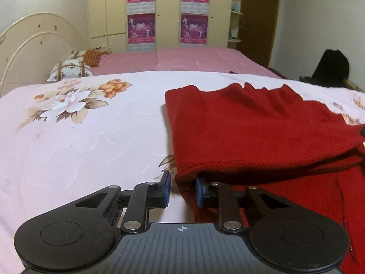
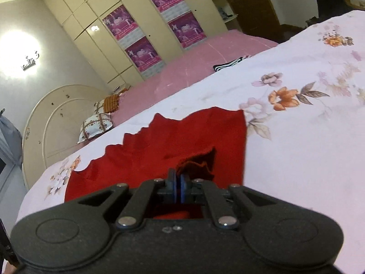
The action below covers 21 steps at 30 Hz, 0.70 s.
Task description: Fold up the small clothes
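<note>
A red knit garment (image 1: pixel 251 125) lies on the white floral bedspread (image 1: pixel 91 148), its upper layer folded over and lifted along the near edge. My left gripper (image 1: pixel 183 189) is at the garment's near left corner. That corner hangs between the blue pads (image 1: pixel 167 189); the right pad touches the cloth and a gap shows at the left pad, so the jaws stand open. In the right wrist view the red garment (image 2: pixel 182 137) spreads ahead, and my right gripper (image 2: pixel 177 182) is shut with a bunched edge of it pinched at the tips.
Beyond the bedspread (image 2: pixel 296 137) lies a pink sheet (image 1: pixel 182 59) with pillows (image 1: pixel 68 69) by a cream headboard (image 1: pixel 34 45). A black-and-white striped cloth (image 2: pixel 230 65) sits at the sheet's edge. A wardrobe with posters (image 1: pixel 141 27) lines the far wall.
</note>
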{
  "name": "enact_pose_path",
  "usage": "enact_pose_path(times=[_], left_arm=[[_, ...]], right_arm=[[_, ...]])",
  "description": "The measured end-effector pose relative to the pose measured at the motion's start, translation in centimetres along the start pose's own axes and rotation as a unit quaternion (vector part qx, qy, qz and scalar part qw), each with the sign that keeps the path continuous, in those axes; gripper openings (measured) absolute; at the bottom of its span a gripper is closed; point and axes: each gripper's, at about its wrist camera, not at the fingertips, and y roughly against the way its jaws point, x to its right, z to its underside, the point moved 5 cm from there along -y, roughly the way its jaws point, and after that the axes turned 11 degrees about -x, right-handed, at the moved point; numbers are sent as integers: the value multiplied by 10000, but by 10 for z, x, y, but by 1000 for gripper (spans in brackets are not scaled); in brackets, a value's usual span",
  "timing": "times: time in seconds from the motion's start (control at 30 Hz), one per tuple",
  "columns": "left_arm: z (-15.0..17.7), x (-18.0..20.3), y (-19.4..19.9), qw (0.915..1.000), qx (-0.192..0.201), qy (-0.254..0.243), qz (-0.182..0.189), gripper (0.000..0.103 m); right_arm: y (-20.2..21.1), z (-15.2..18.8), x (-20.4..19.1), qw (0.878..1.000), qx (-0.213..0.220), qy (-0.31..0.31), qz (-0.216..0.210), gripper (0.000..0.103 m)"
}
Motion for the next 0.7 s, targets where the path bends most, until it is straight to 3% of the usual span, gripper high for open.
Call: enact_pose_path(times=[0.1,0.2,0.27,0.33,0.53,0.63,0.7], left_arm=[[-1,0,1,10000,-13,-15,20,22],[0,2,1,10000,-29,-64,11,22],[-1,1,1,10000,-49,-44,42,22],[-1,-1,2,10000,-47,14,69,22],[-1,-1,0,9999,-98,76,108,22],[0,0,-1,9999,-118,49,101,22],[-1,0,0,9999,-140,-4,94,22]], right_arm=[[-7,1,6,9999,-120,-71,20,6],[-14,3,21,9978,-392,-517,-162,21],[-16,4,27,9963,-427,-709,-226,6],[-16,3,24,9973,-402,-586,-179,5],[28,-12,-14,9990,315,292,-143,5],[15,5,1,9988,38,363,340,5],[-5,14,20,9987,-342,19,380,5]])
